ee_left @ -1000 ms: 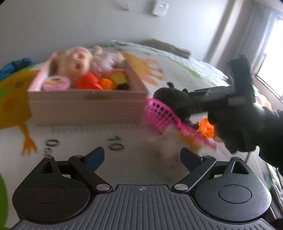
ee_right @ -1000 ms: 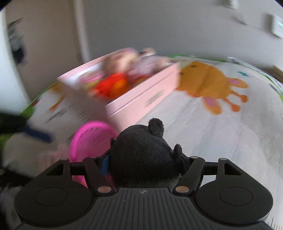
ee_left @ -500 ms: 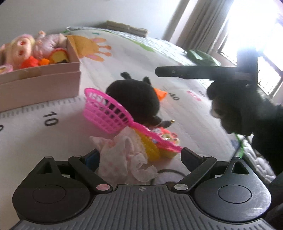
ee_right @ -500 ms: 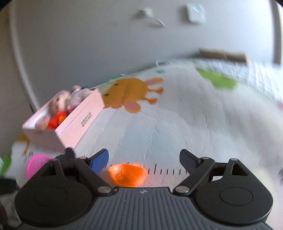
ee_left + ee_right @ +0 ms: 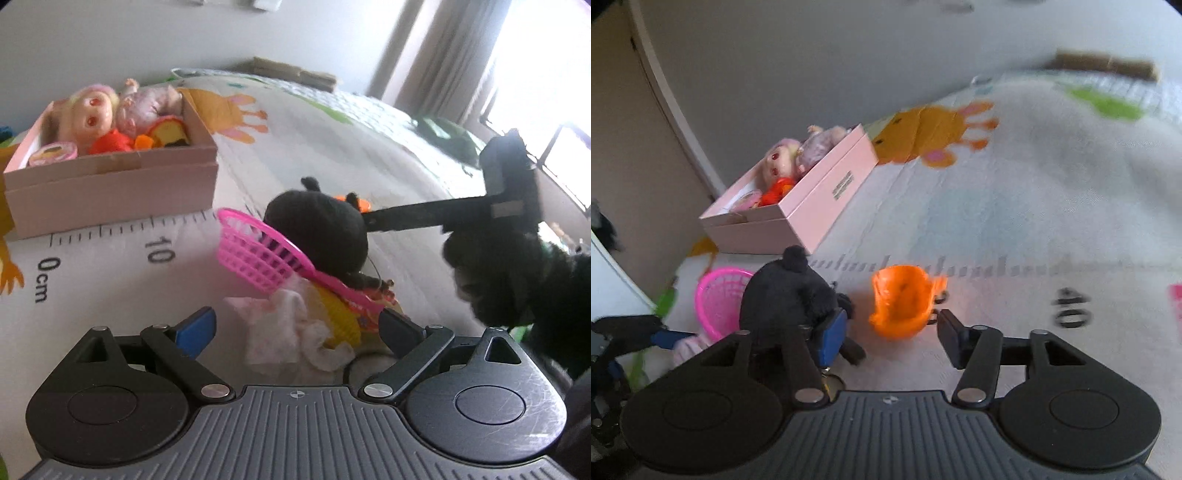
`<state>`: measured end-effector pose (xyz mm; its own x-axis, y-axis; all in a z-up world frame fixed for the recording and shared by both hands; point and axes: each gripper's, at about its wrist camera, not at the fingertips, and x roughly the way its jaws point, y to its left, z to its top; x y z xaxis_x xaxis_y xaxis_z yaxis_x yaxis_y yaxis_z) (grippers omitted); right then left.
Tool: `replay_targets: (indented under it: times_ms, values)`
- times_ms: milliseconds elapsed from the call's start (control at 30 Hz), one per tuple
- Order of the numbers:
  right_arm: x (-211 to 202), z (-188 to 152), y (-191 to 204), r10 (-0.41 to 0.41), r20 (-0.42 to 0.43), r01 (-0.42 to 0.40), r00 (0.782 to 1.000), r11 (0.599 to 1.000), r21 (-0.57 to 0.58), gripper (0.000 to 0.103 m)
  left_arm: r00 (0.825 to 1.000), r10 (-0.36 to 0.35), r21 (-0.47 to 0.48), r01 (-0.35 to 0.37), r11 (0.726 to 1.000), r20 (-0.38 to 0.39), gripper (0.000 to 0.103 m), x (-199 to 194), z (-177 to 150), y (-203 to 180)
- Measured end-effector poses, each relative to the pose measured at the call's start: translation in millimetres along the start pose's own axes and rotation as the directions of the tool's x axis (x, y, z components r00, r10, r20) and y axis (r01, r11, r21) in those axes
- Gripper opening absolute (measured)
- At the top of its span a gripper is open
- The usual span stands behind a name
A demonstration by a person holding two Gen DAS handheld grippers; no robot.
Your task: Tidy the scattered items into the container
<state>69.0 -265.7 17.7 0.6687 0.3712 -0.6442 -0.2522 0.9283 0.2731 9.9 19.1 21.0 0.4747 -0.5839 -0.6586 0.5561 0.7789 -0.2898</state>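
- Pink box [image 5: 798,210] sits on the play mat [image 5: 1015,206] near the wall edge; it holds a doll [image 5: 94,116], an orange toy and other small items
- Scattered items lie near the mat's printed ruler: black plush toy [image 5: 317,229], pink basket [image 5: 258,254] touching it, pink-white cloth [image 5: 288,332] just beside the basket, orange cup [image 5: 901,306] tipped on its side
- Right gripper [image 5: 890,332]: jaws closing, cup just ahead of the gap, pads not touching it
- Left gripper [image 5: 295,325]: jaws apart, cloth between them, no pad contact seen
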Motion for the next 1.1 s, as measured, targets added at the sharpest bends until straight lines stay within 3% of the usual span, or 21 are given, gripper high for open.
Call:
replay_targets:
  times_ms: [100, 267, 367, 567, 667, 767, 833, 933, 1033, 1100]
  values:
    - [-25, -5, 8, -0.085, 0.068, 0.087, 0.994, 0.996, -0.026, 0.066, 1.0, 0.008, 0.046, -0.007, 0.999, -0.019, 0.098, 3, -5, -9]
    - [-47, -13, 34, -0.049, 0.118, 0.058, 0.992, 0.995, -0.077, 0.075, 0.999, 0.041, 0.068, -0.04, 0.997, -0.001, 0.098, 1, -11, -13]
    - [-45, -23, 62, -0.021, 0.112, 0.04, 0.993, 0.985, -0.169, 0.084, 0.994, 0.102, 0.056, -0.103, 0.993, 0.028, 0.098, -7, -12, -8]
    - [-18, -49, 115, -0.042, 0.078, 0.068, 0.996, 0.926, -0.372, 0.087, 0.964, 0.26, 0.084, -0.264, 0.961, 0.059, 0.098, -20, -19, -2]
    - [-10, -51, 116, -0.141, 0.107, 0.173, 0.984, 0.896, -0.409, 0.09, 0.942, 0.329, 0.092, -0.335, 0.938, 0.072, 0.099, -23, -22, 1]
    - [-14, -43, 103, -0.264, 0.162, 0.306, 0.951, 0.879, -0.366, 0.091, 0.922, 0.379, 0.094, -0.385, 0.918, 0.073, 0.099, -24, -27, 6]
    - [-21, -39, 94, -0.29, 0.178, 0.334, 0.94, 0.886, -0.321, 0.091, 0.927, 0.365, 0.065, -0.371, 0.926, 0.08, 0.099, -30, -28, 10]
    - [-30, -38, 87, -0.272, 0.167, 0.31, 0.948, 0.91, -0.277, 0.091, 0.954, 0.279, 0.007, -0.282, 0.959, 0.11, 0.099, -38, -26, 10]
    - [-31, -42, 90, -0.255, 0.152, 0.289, 0.955, 0.917, -0.277, 0.091, 0.976, 0.172, 0.036, -0.179, 0.983, 0.134, 0.099, -38, -24, -2]
    - [-37, -46, 95, -0.21, 0.149, 0.244, 0.966, 0.929, -0.278, 0.091, 0.982, 0.138, 0.064, -0.147, 0.987, 0.126, 0.099, -32, -25, -10]
